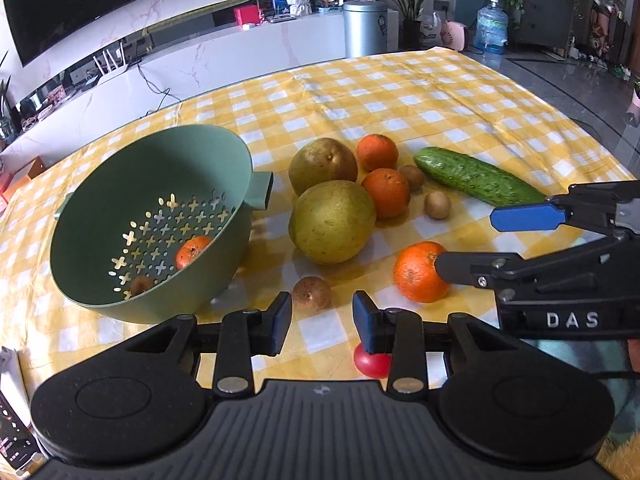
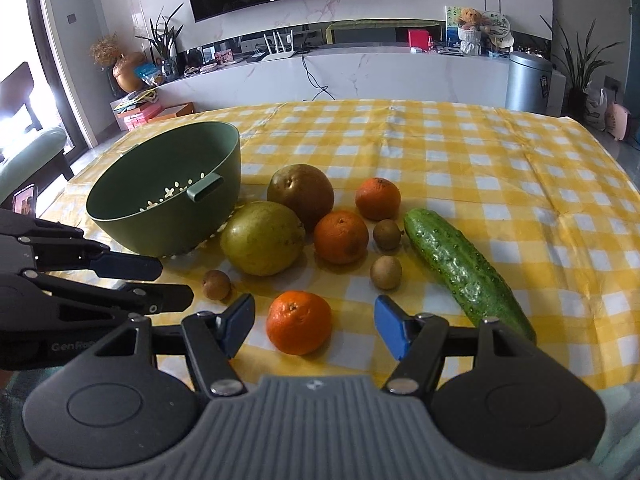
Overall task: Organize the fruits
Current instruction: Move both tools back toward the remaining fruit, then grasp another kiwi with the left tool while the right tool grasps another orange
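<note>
Green colander (image 1: pixel 152 224) at the left of the checked surface (image 1: pixel 400 92), holding one orange (image 1: pixel 192 251) and a small brown fruit (image 1: pixel 141 285), the latter partly hidden by the near rim. Right of it, a loose brown fruit (image 1: pixel 311 294); two pears (image 1: pixel 332 222); two oranges (image 1: pixel 386 192); two more small brown fruits (image 1: pixel 437 205); a cucumber (image 1: pixel 476 178), its far end covered by the right tool (image 2: pixel 314 326). A red fruit (image 1: pixel 372 364) is largely hidden behind the left tool (image 1: pixel 322 322). Left tool: narrowly parted, empty, just above the loose brown fruit. Right tool: wider apart, its pads flanking the near orange (image 2: pixel 299 322) without pressing; contact cannot be made out.
</note>
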{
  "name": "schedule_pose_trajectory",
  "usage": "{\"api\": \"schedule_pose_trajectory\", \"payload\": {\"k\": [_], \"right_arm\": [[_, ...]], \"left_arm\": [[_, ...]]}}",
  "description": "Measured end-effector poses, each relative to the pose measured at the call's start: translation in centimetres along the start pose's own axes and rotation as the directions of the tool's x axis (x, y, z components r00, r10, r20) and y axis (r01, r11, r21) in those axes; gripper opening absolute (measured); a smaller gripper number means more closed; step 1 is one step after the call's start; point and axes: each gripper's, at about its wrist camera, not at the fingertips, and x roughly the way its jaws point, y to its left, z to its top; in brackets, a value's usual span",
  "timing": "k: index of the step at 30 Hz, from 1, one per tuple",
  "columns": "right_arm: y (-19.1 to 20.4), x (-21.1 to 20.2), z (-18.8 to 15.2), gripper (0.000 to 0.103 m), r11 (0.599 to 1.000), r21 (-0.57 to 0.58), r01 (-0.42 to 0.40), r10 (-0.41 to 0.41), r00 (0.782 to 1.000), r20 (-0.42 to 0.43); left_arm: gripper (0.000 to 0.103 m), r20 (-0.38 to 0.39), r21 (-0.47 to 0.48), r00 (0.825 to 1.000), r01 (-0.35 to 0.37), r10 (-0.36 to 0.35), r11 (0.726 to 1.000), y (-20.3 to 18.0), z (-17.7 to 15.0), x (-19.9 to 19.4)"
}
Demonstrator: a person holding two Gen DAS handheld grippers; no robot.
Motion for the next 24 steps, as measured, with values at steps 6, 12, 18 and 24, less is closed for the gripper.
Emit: {"api": "schedule_pose_trajectory", "payload": {"k": [6,12,18,24], "right_arm": [[0.8,1.9,-0.1,0.063,0.999,-0.030,-0.018,0.017,0.999,-0.033],[0.9,3.0,-0.1,0.059,0.999,-0.033,-0.030,0.028,0.997,-0.066],[0.6,3.6,0.0,0.057,0.999,-0.008,-0.047,0.046,0.995,-0.090],[0.5,4.3,0.0,0.052,0.999,0.010,-0.044,0.044,0.992,-0.116]], "left_arm": [[0.042,-0.023,-0.067,1.000,0.009,-0.010,0.998,1.3,-0.2,2.0],[0.042,-0.029,-0.121,0.998,0.052,-0.055,0.991,2.0,-0.3,3.5],[0.045,-0.036,-0.208,0.994,0.090,-0.100,0.974,3.1,-0.4,4.5],[0.045,-0.035,-0.236,0.993,0.102,-0.114,0.966,3.3,-0.4,5.0]]}}
